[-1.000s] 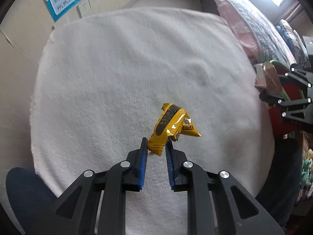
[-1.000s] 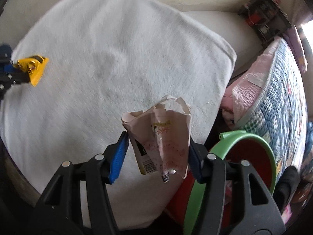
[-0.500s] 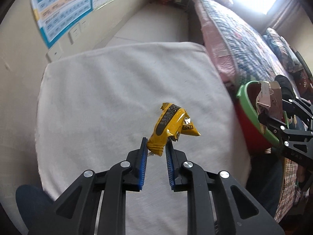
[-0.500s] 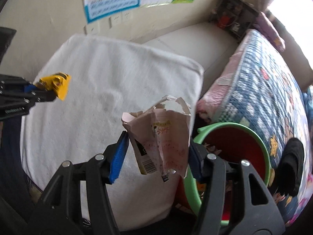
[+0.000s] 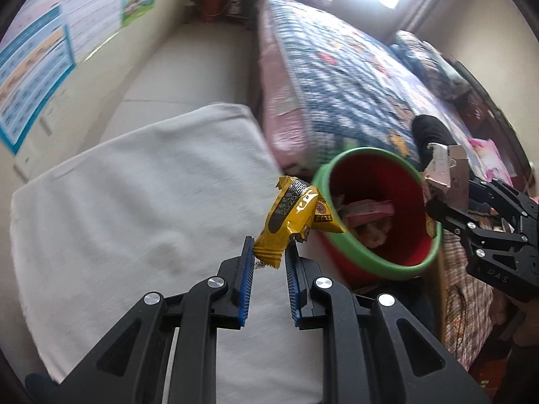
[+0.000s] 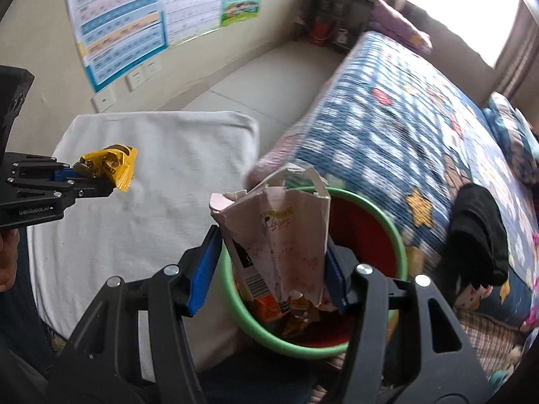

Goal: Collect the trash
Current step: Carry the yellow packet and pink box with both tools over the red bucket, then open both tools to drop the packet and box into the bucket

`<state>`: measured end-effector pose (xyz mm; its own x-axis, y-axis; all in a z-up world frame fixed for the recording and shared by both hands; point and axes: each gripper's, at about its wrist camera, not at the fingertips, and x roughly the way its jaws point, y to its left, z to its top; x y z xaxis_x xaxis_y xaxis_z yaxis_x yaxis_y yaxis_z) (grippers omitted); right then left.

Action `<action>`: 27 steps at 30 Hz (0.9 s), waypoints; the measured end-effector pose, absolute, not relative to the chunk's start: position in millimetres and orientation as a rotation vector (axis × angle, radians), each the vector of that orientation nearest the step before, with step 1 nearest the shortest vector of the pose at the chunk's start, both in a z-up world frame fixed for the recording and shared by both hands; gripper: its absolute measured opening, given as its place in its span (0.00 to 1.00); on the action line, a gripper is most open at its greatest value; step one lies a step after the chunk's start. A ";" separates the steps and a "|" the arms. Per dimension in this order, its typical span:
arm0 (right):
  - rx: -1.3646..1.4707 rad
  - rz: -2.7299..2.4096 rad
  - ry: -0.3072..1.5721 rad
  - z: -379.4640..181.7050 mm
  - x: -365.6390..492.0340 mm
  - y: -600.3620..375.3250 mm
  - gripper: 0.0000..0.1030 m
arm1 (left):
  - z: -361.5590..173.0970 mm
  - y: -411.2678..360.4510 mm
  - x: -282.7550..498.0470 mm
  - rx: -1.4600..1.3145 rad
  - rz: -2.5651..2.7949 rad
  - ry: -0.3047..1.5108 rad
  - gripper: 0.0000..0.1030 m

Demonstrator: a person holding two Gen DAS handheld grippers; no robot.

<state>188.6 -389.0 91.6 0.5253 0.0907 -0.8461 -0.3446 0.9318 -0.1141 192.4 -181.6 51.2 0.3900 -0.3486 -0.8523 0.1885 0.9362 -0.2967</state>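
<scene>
The right gripper is held tilted down over the bin, its fingers clamped on a torn pink carton that hangs above the trash already inside. To its left, the left gripper is held level over the white-towelled worktop, its fingers pinching a yellow wrapper by its crimped end, just beside the bin's green rim. Beyond them lies the quilted bed.

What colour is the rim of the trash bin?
Green; the bin is red inside. The left wrist view shows it best.
</scene>
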 end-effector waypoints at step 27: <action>-0.137 0.115 1.062 47.6 195.3 -493.1 0.60 | 40.2 -323.9 252.4 -0.233 -0.625 1.253 0.40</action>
<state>195.3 -493.1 47.6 0.4829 0.0283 -0.8752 -0.1606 0.9854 -0.0567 252.4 -323.9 40.2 0.1731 -0.5584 -0.8113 0.3126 0.8123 -0.4924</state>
